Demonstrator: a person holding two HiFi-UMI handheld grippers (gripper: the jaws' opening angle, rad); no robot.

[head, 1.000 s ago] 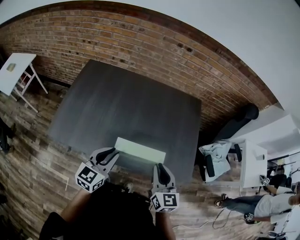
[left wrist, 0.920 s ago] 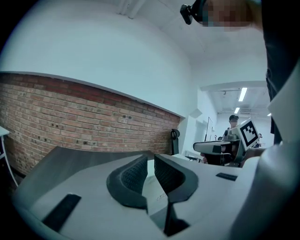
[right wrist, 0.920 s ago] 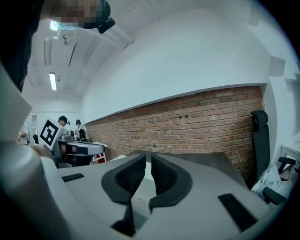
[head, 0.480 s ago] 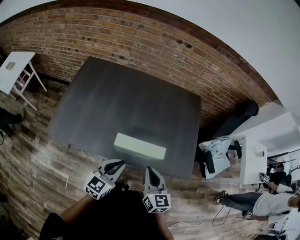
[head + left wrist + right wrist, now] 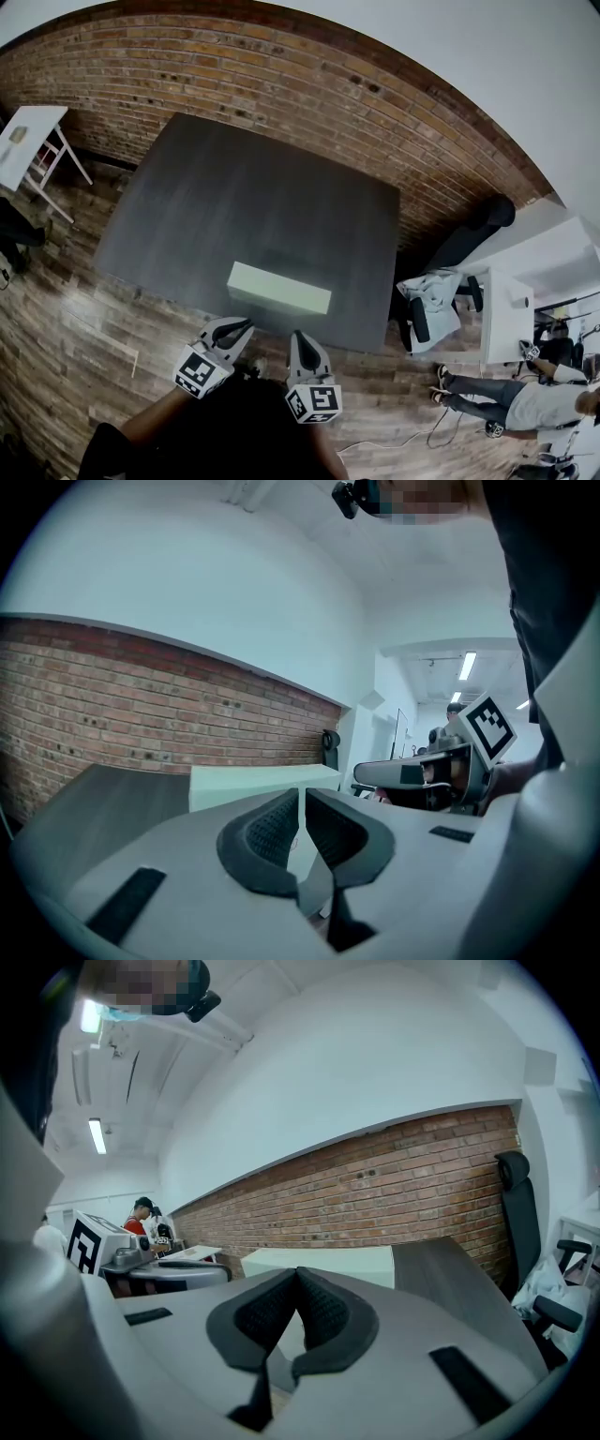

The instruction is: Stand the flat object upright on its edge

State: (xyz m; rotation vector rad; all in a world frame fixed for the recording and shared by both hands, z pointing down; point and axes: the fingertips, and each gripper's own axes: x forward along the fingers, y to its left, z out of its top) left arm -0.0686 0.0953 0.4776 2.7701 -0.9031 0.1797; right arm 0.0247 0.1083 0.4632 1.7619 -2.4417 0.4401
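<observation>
Pale slab (image 5: 279,288) — upright on table (image 5: 253,197)

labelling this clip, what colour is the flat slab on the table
Plain pale greenish-white flat slab; shows best in the head view.

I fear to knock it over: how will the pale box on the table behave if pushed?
The pale box looks stiff: its edges are straight. Pushed on its broad face, it would probably tip, since it seems to stand on a narrow edge. It is near the front rim of the dark table, so it might fall off.
</observation>
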